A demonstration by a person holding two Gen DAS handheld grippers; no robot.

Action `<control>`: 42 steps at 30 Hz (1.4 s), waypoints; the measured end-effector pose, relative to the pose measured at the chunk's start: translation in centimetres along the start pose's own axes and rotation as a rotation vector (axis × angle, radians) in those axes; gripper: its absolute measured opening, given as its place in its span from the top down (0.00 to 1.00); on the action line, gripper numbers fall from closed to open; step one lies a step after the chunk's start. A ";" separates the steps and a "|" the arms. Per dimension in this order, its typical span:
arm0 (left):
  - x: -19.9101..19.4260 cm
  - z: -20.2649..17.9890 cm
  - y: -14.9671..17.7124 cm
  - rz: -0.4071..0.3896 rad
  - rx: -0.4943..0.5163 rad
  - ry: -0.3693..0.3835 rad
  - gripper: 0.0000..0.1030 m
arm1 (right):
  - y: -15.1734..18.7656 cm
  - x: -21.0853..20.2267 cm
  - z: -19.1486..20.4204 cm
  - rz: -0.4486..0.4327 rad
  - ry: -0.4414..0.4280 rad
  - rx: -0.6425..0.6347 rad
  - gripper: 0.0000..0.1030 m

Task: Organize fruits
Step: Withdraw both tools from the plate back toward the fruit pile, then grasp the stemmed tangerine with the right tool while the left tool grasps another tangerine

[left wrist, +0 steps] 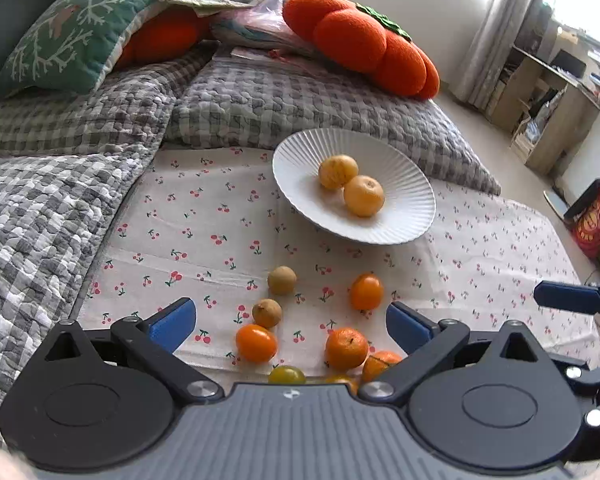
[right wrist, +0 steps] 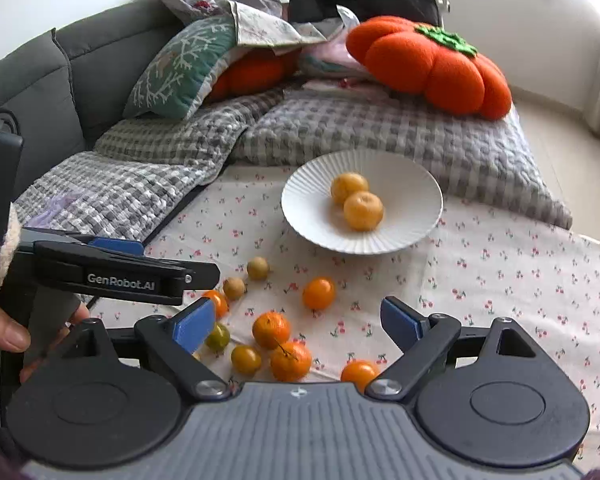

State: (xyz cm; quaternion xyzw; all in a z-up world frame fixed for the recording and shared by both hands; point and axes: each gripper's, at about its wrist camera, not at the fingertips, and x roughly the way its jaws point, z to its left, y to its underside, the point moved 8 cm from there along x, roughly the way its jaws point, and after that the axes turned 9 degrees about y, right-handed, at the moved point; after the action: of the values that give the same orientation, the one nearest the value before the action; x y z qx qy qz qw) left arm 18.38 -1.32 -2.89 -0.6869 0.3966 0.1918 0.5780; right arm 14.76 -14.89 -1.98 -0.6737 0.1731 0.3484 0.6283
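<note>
Left wrist view showed the left gripper (left wrist: 290,324) spread wide and holding nothing, hovering low over the loose fruit, probably lined up to pick the next piece. Just ahead of its fingers (left wrist: 172,322) lay an orange cherry tomato (left wrist: 257,343), a mandarin (left wrist: 346,349) with a dark stem scar, a second mandarin (left wrist: 380,363) touching it, and a yellow-green tomato (left wrist: 286,375) half hidden by the gripper body. Slightly further: two dull brown longans (left wrist: 267,313), near each other but apart, and another orange tomato (left wrist: 366,291). All rested on the cherry-print cloth (left wrist: 204,216), scattered, apparently awaiting sorting.

Right wrist view showed the right gripper (right wrist: 300,326) likewise spread and empty, close beside the left one, over the same cluster. Likely both were held ready so either could reach.

Beyond the scatter stood the white ribbed plate (left wrist: 404,224), carrying two pale yellow-orange citrus fruits (left wrist: 363,195) touching each other near its centre, so seemingly the gathering place. Judged early in the task: two pieces on the plate, most still on the cloth. Furthest back lay a grey checked quilt (left wrist: 260,100) and a plush persimmon cushion (left wrist: 360,40).
</note>
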 end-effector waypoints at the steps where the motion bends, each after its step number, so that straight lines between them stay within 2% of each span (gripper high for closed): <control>1: 0.4 0.0 0.2 0.012 0.006 -0.001 0.04 | 0.4 0.4 -0.2 0.011 0.004 -0.001 0.14; 8: 1.8 0.8 1.3 0.072 -0.011 0.013 0.04 | 1.7 1.9 -0.3 0.072 -0.017 0.011 0.14; 13: 1.9 1.0 1.4 0.082 -0.028 0.036 0.04 | 2.3 2.5 0.1 0.094 -0.029 -0.020 0.14; 17: 2.1 1.6 1.3 0.085 -0.051 0.050 0.04 | 2.6 3.4 0.0 0.125 -0.042 0.006 0.14; 22: 2.5 2.1 1.6 0.097 -0.081 0.073 0.06 | 3.1 4.2 -0.4 0.136 -0.026 0.003 0.15; 25: 2.8 2.0 1.7 0.107 -0.103 0.112 0.07 | 3.6 4.9 -0.2 0.151 -0.013 -0.030 0.20; 30: 3.5 3.4 2.0 0.115 -0.159 0.096 0.17 | 4.1 5.5 0.8 0.144 -0.023 -0.112 0.33; 34: 3.7 3.8 1.9 0.106 -0.191 0.123 0.22 | 4.5 6.4 2.2 0.134 -0.042 -0.189 0.42; 36: 3.7 3.5 1.8 0.098 -0.180 0.133 0.22 | 4.8 7.1 2.9 0.136 -0.043 -0.223 0.47; 40: 4.0 2.9 1.9 0.091 -0.141 0.134 0.22 | 5.0 8.0 3.4 0.148 -0.033 -0.245 0.50; 42: 4.2 2.7 1.9 0.092 -0.124 0.131 0.22 | 5.3 8.5 3.5 0.162 -0.022 -0.257 0.57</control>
State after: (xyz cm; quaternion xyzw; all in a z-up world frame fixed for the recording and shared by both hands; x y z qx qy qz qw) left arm 20.00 -0.15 -7.89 -0.7135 0.4518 0.1969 0.4980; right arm 16.27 -10.59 -11.56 -0.7286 0.1740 0.4247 0.5084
